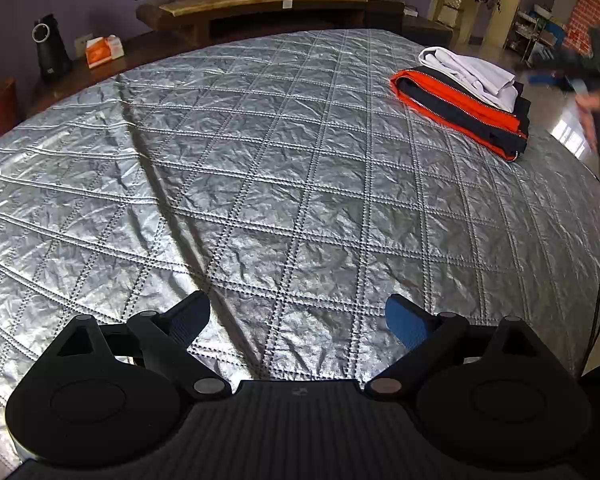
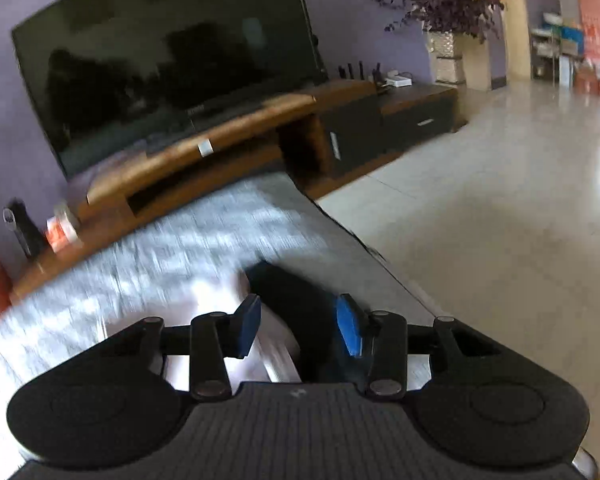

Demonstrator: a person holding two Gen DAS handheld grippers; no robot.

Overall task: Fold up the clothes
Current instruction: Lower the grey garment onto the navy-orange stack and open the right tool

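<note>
Both claws are released and empty; the folded pile [image 1: 466, 92] lies far right of the left claw [image 1: 298, 320], just under the right claw [image 2: 298, 326], which is nearer

A silver quilted cover [image 1: 284, 168] with diamond stitching spreads over the whole worktop, crinkled, with a long crease running from the far left toward the near edge. Near the far right corner sits a stack of folded clothes [image 1: 468, 96]: a dark garment with orange trim and a zipper at the bottom, a white garment [image 1: 472, 70] on top.
</note>
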